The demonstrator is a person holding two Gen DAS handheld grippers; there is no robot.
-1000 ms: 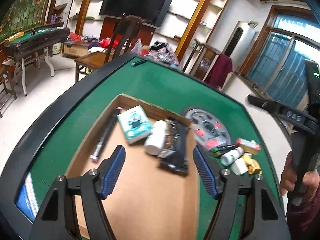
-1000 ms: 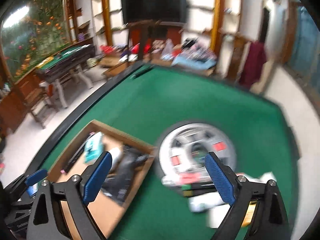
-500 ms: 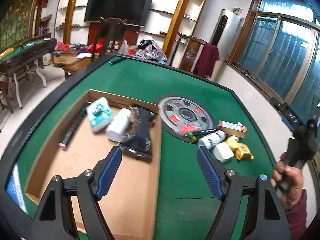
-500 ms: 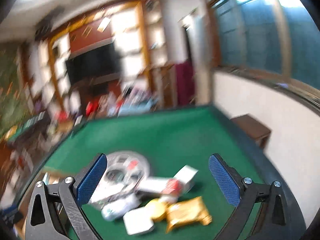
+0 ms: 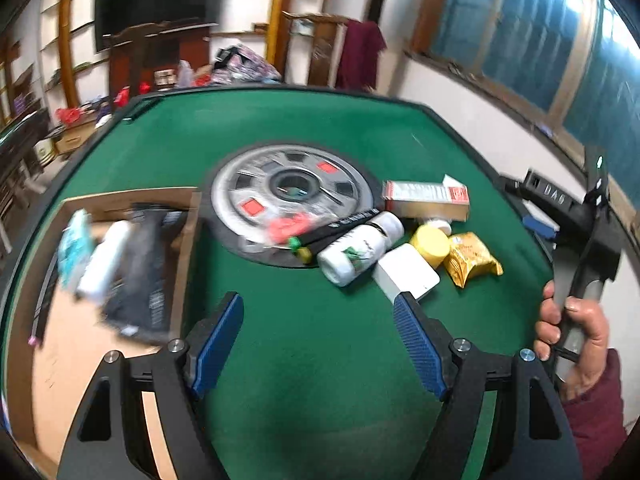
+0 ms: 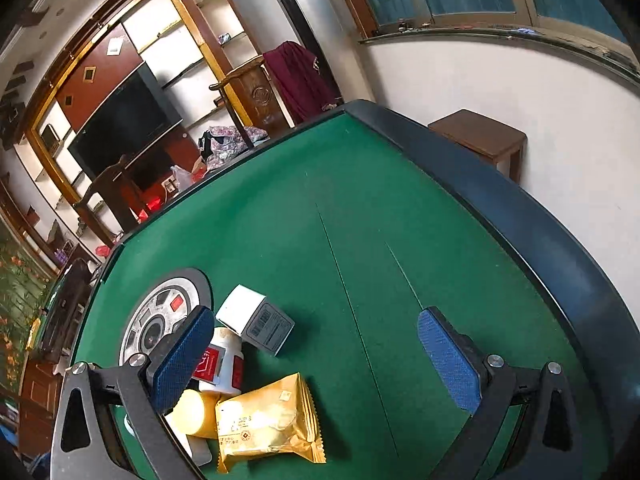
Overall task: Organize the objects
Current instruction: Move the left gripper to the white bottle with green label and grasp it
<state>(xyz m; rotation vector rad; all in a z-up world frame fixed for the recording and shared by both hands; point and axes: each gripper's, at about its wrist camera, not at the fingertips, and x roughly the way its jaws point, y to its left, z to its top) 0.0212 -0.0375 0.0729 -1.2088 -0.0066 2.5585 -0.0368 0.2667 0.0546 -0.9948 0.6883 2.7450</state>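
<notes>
Loose items lie in a pile on the green felt: a red-and-white carton (image 5: 424, 196), a white bottle (image 5: 352, 252), a black marker (image 5: 344, 226), a yellow-capped jar (image 5: 430, 244), a gold packet (image 5: 472, 258) and a flat white box (image 5: 408, 276). My left gripper (image 5: 320, 308) hangs open just short of the pile, holding nothing. My right gripper (image 6: 316, 320) stands wide open over bare felt, tilted. Its left finger is above the gold packet (image 6: 264, 420), the jar (image 6: 196, 412) and the carton (image 6: 224, 364). A white barcoded box (image 6: 256, 320) lies between its fingers.
A cardboard box (image 5: 120, 196) at the left holds a teal pack, a white bottle and a black pouch. A grey weight plate (image 5: 256, 184) lies beside it. A hand (image 5: 572, 332) holds the right gripper (image 5: 544, 220) at the table's right rim (image 6: 540, 232). A wooden stool (image 6: 480, 136) stands beyond.
The left gripper swung right, from over the cardboard box to the loose pile. The right gripper rolled, dropped toward the pile's right side and spread its jaws a little wider.
</notes>
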